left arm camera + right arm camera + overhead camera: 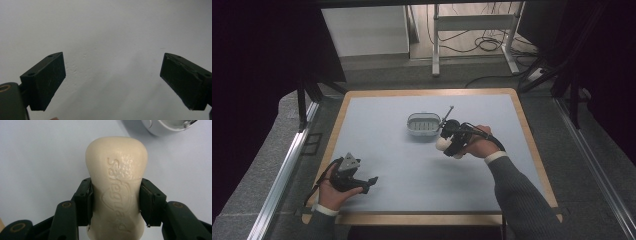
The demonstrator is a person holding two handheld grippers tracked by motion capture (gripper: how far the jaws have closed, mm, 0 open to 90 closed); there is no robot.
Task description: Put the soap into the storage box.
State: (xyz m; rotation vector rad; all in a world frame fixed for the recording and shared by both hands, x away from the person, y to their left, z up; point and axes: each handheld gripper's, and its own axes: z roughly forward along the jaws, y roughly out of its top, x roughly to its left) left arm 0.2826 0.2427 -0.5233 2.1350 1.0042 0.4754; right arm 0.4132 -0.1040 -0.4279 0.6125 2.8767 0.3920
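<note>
One bar of soap (116, 187) is pinched across its narrow waist by the right gripper (116, 202), both pads pressed flat against its sides, so that its long axis runs straight out ahead along the jaws with the rounded end leading and the embossed face turned up toward the camera. In the high view the right gripper (447, 142) hangs just off the near right corner of the soap dish (423, 123), a small pale oval tray that sits near the middle of the blue table (387, 150); the dish lies a short way ahead and to the left of the bar, and its rim (160, 128) cuts the top edge of the right gripper view. The dish holds a ribbed drain insert and, as far as can be seen, nothing else. The coming move probably turns on bringing the bar's long axis in line with the long axis of the dish before lowering it. The left gripper (362, 182) rests well apart at the table's near left, jaws spread wide over bare surface, holding nothing, and is plainly the farther hand.
</note>
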